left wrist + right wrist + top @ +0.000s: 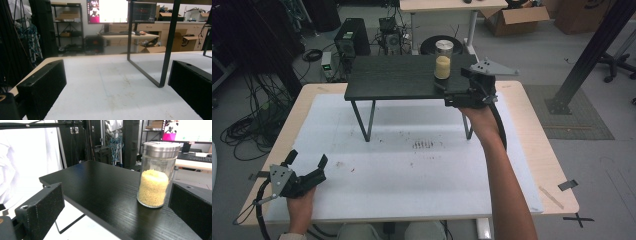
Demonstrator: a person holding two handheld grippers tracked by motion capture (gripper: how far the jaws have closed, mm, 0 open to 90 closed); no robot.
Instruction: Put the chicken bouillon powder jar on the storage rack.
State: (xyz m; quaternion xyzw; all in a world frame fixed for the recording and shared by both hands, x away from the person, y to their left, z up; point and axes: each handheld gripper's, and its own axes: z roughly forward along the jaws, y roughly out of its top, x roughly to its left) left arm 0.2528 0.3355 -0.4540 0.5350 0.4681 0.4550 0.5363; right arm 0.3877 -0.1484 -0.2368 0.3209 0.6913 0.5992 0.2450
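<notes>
R gripper (pixel 457 86) at edge of black shelf (pixel 397 77), jaws spread wide, nothing pinched. Glass jar (pixel 157 173) w/ yellow grains, metal lid, stood upright on shelf just ahead of R gripper, close beside its right jaw, not touching. L gripper (pixel 307 164) low over white table (pixel 412 170), jaws spread, empty, well apart from jar.

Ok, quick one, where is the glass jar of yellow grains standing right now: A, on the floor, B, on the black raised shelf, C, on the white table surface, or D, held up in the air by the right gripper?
B: the jar stands upright on the black raised shelf, near its right end, with the right gripper open beside it and not clamped on it.
</notes>
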